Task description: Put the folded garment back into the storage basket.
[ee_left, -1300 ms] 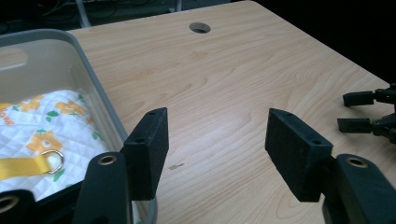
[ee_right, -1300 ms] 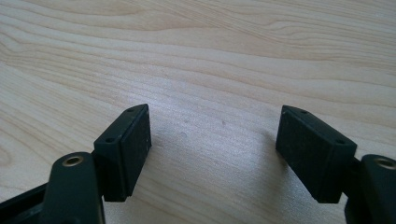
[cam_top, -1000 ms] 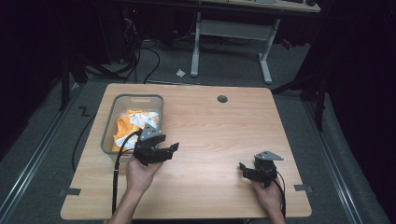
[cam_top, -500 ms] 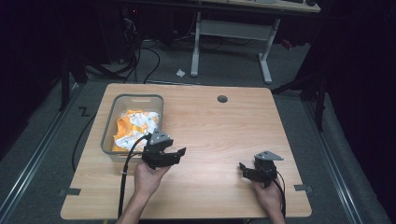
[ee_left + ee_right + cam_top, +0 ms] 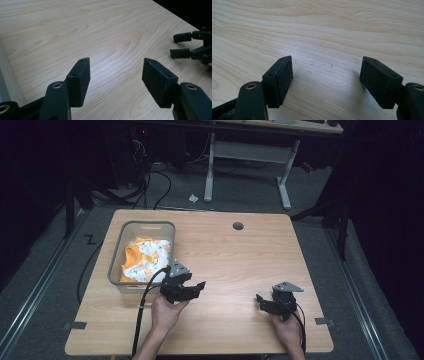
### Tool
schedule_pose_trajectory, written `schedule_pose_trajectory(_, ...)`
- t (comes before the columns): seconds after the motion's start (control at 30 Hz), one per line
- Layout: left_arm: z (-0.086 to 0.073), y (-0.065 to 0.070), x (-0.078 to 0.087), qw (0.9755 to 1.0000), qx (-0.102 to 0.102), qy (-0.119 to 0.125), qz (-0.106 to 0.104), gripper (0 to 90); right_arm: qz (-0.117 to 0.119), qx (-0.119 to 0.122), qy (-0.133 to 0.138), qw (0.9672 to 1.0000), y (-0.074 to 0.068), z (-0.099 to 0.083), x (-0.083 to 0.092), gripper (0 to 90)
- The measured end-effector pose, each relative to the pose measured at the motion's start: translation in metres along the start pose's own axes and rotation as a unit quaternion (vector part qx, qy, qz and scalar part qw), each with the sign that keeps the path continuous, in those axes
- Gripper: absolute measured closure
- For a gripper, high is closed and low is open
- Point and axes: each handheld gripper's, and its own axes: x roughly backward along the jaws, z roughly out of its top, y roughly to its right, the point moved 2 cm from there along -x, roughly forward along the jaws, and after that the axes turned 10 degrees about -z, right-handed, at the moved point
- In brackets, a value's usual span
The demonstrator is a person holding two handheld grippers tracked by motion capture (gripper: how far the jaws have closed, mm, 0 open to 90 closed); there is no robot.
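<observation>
High view: my left claw [image 5: 192, 289] hangs over the light wooden tabletop [image 5: 230, 255], just beside the near right corner of the grey plastic bin [image 5: 116, 260]. The orange-and-white patterned cloth [image 5: 142, 260] lies bunched inside the bin, up and to the left of this claw; it runs lengthwise along the bin, away from me. My right claw [image 5: 264, 302] sits well apart, near the tabletop's right front. The left claw is clearly the nearer one to the cloth.

Left claw view: jaws stand apart, nothing between them, bare wood below; the bin's pale wall [image 5: 7, 80] at the left edge.

Right claw view: jaws [image 5: 325, 80] spread wide, empty, low over bare wood.

Judgement: reaching the cloth calls for turning back left, over the rim.
</observation>
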Motion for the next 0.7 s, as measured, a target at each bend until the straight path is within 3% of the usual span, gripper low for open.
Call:
schedule_pose_trajectory(0.27, -0.019, 0.0, -0.019, 0.9997, 0.006, -0.024, 0.006, 40.2, 0.0, 0.0, 0.0, 1.0, 0.0, 0.0, 0.0, 26.8)
schedule_pose_trajectory(0.43, -0.035, -0.003, -0.037, 0.9974, -0.011, -0.062, 0.035, 39.9, 0.0, 0.0, 0.0, 1.0, 0.0, 0.0, 0.0, 26.8)
schedule_pose_trajectory(0.7, -0.051, -0.011, -0.051, 0.9938, -0.014, -0.078, 0.078, 39.4, 0.0, 0.0, 0.0, 1.0, 0.0, 0.0, 0.0, 26.8)
